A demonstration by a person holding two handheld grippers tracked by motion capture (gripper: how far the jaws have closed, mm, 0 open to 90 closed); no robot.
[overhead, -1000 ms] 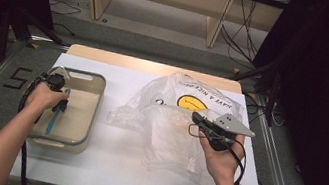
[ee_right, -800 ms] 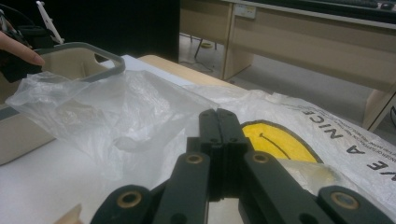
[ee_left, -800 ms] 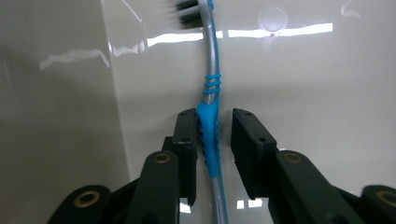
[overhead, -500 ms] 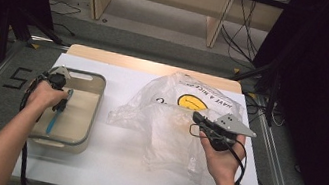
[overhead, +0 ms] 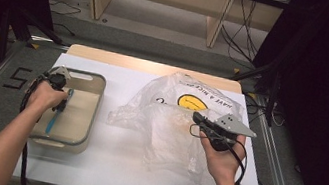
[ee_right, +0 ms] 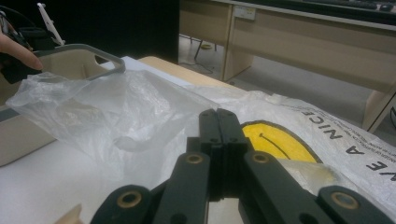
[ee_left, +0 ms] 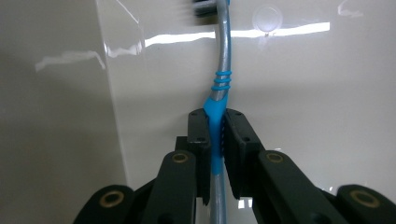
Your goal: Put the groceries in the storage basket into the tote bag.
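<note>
Left gripper (ee_left: 215,128): jaws just closed, clamped on blue toothbrush (ee_left: 218,88) in tray (overhead: 91,110) near worktop's left edge; right gripper (ee_right: 223,126): jaws pressed together, over plastic bag (ee_right: 121,107)

On the clear plastic bag (overhead: 183,121) a yellow smiley face is printed, and black capitals beside it can be read in part: "HAVE A NICE" in the high view, "A NICE" and "VE" in the right gripper view (ee_right: 345,144). A large "5" (overhead: 17,78) is marked on the floor left of the table. No other writing can be read
</note>
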